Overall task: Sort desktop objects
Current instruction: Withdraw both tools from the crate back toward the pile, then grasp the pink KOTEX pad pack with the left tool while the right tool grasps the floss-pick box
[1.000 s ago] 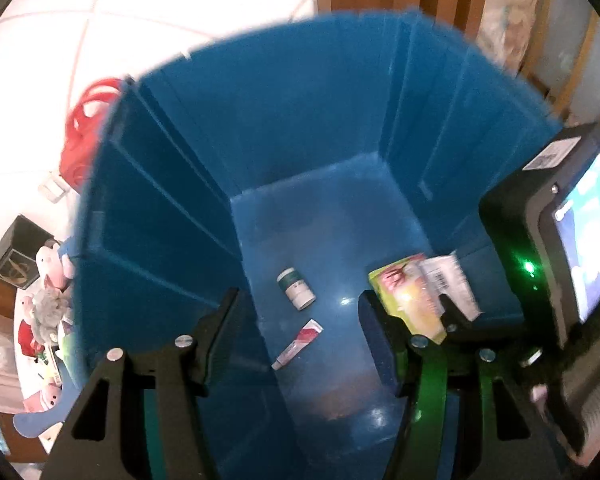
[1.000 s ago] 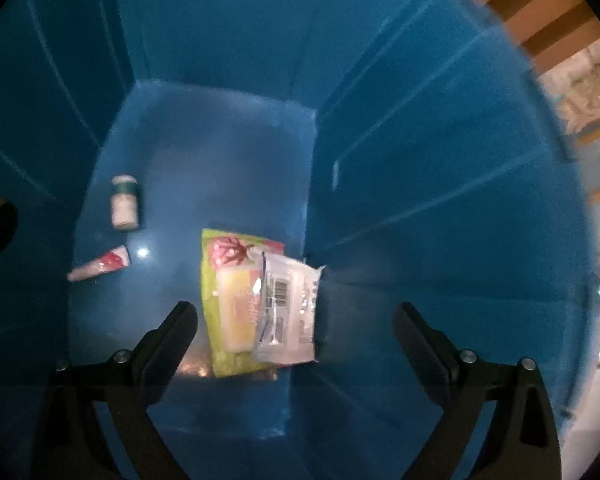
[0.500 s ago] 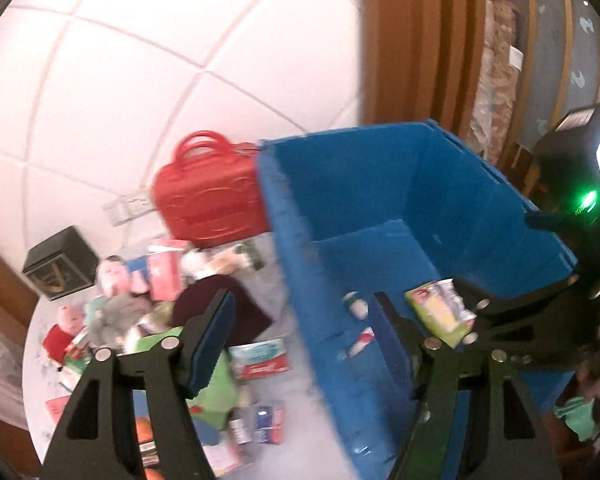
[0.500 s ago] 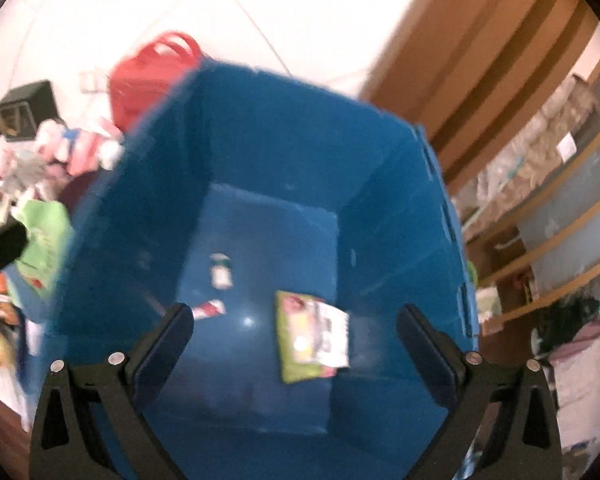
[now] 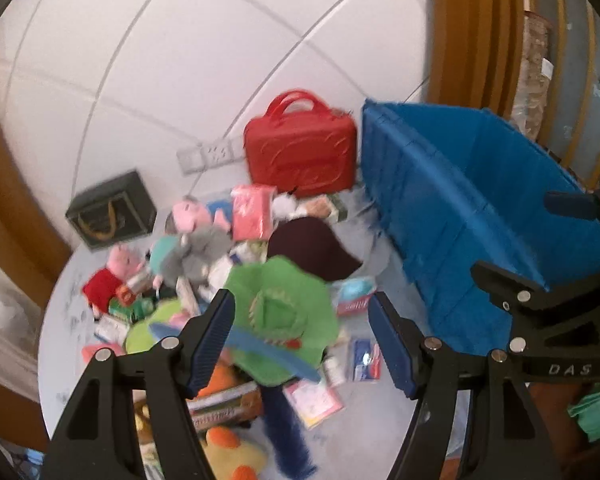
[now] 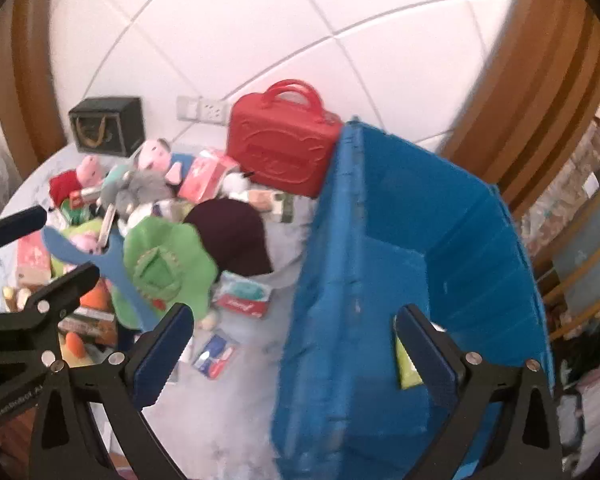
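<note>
**A:** so both grippers just pulled out of the bin (image 6: 380,240) and swung back over the pile. A second ago they were staring at the bin floor, now the left gripper (image 5: 302,336) hangs above the green hat (image 5: 280,312) and the blue comb (image 5: 260,346). Its fingers are apart with nothing between them, a bit wider than a second ago. The right gripper (image 6: 296,348) is spread wide too, empty, straddling the bin's near wall.

**B:** meaning the last drop is done and they're hunting for the next item?

**A:** that's my read. Yellow-green packet (image 6: 408,364) sits inside the bin; everything else, including the maroon cap (image 6: 232,236) and red case (image 6: 280,148), is still on the table (image 6: 236,420) beside it.

**B:** any readable text?

**A:** only "DAS" on the right gripper's frame, seen from the left camera. Package labels are too blurry.
</note>
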{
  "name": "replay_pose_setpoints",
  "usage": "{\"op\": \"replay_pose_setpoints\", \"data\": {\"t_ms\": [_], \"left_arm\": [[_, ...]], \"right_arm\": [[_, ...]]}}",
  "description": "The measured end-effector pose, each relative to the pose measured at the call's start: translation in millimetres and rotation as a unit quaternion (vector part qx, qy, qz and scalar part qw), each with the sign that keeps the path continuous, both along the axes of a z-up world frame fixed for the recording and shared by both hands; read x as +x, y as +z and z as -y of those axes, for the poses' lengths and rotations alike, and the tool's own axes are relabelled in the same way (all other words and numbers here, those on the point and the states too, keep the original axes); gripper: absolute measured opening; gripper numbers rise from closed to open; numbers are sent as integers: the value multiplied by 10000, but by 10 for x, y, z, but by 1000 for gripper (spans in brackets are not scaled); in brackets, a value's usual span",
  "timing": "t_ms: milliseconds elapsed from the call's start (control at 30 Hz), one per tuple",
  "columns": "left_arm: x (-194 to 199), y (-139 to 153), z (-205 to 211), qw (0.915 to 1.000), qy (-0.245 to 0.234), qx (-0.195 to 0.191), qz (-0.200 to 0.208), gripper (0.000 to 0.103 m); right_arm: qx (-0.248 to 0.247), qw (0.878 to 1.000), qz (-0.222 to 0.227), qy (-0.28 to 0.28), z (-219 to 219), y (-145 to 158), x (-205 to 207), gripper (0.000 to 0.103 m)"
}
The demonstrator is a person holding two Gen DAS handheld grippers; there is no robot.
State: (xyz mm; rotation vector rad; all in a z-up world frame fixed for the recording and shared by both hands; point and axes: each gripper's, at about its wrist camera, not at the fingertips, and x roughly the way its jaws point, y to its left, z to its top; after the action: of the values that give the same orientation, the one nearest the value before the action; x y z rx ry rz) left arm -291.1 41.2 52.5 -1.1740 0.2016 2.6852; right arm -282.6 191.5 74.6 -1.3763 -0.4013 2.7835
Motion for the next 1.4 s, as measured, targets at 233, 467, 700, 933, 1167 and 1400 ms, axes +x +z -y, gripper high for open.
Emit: {"op": "replay_pose_setpoints", "data": {"t_ms": [233, 467, 700, 933, 1167, 1400], "left_arm": [[91, -486, 454, 9992, 190, 56, 338, 68], [208, -1082, 784, 9972, 345, 100, 663, 68], [296, -1697, 947, 9928, 453, 254, 1080, 69], [318, -2275, 720, 9875, 452, 345, 1471, 68], [141, -2644, 217, 9831, 364, 371, 1755, 68], [-166, -2938, -40, 9763, 615, 243, 2060, 68]], "right_arm": [[-65, 9993, 363, 60, 464, -541, 5, 103], [-192, 9958, 883, 119, 739, -1243, 15, 103], [-498, 9881, 1454, 21, 694, -1969, 54, 103], [-868, 9836, 1460, -610, 353, -2453, 116, 100], [-1253, 9727, 1655, -1041, 45, -2784, -35, 87], [-1293, 9692, 1846, -990, 44, -2981, -367, 87]]}}
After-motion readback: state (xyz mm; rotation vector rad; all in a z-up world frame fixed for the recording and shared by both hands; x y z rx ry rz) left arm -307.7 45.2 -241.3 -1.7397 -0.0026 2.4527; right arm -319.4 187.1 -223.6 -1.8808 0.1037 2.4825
